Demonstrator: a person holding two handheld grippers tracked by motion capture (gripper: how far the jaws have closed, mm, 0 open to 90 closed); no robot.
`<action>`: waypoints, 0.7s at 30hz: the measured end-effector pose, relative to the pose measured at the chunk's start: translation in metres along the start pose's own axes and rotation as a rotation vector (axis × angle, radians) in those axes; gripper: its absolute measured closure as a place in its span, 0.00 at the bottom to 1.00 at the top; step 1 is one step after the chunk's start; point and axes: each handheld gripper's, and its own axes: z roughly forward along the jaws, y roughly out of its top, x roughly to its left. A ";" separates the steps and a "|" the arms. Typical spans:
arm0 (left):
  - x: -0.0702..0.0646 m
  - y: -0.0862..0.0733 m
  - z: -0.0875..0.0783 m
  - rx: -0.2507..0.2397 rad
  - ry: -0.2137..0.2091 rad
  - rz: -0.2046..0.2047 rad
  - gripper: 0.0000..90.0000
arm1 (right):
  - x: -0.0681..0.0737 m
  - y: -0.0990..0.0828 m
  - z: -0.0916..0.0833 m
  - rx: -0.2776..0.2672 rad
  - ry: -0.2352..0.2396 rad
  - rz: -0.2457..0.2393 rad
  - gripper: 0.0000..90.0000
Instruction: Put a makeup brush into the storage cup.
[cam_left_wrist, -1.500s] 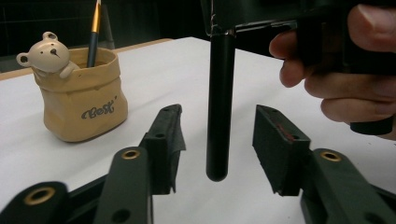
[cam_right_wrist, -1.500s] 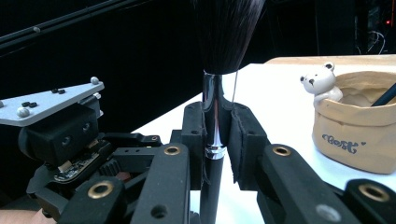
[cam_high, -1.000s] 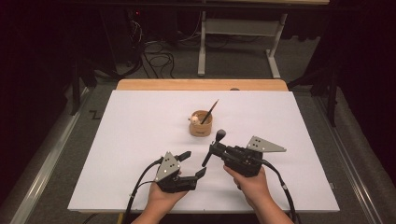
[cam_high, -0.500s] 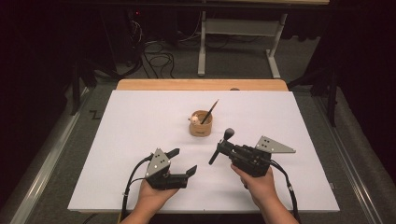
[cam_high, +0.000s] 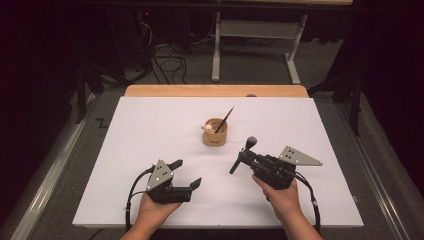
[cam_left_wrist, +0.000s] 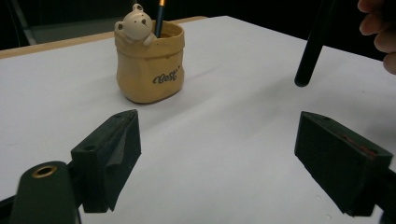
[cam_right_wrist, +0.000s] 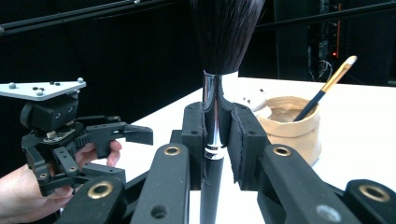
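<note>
Bench (cam_high: 150, 130): big white top, wooden edge along the far side, everything else sits well inside it.
Right tool (cam_high: 242, 159): there it is, right of centre, jaws pressed together on the makeup brush (cam_right_wrist: 215, 93), pinching the silver ferrule just under the bristles.
Left tool (cam_high: 186, 174): near the front edge, jaws wide apart and just been opening, only bare bench between them, well apart from the right tool.
Bear cup (cam_high: 215, 132): tan holder mid-bench, beyond both tools, a little bear (cam_left_wrist: 135, 24) peeking over its rim.
Makeup brush: dark bristles up and away, handle slanting down toward the bench, clear of the cup.
Pencil (cam_high: 225, 119): thin dark stick leaning in the cup, tilted right.
</note>
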 end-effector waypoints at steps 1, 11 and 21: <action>0.001 -0.001 0.000 -0.001 0.002 -0.001 0.17 | -0.001 0.000 -0.001 -0.001 -0.006 0.002 0.88; 0.009 -0.008 -0.004 -0.005 0.033 -0.011 0.13 | -0.008 -0.001 -0.008 0.001 -0.046 -0.036 0.88; 0.015 -0.009 -0.009 -0.025 0.068 -0.013 0.02 | -0.014 -0.005 -0.014 0.024 -0.087 -0.056 0.88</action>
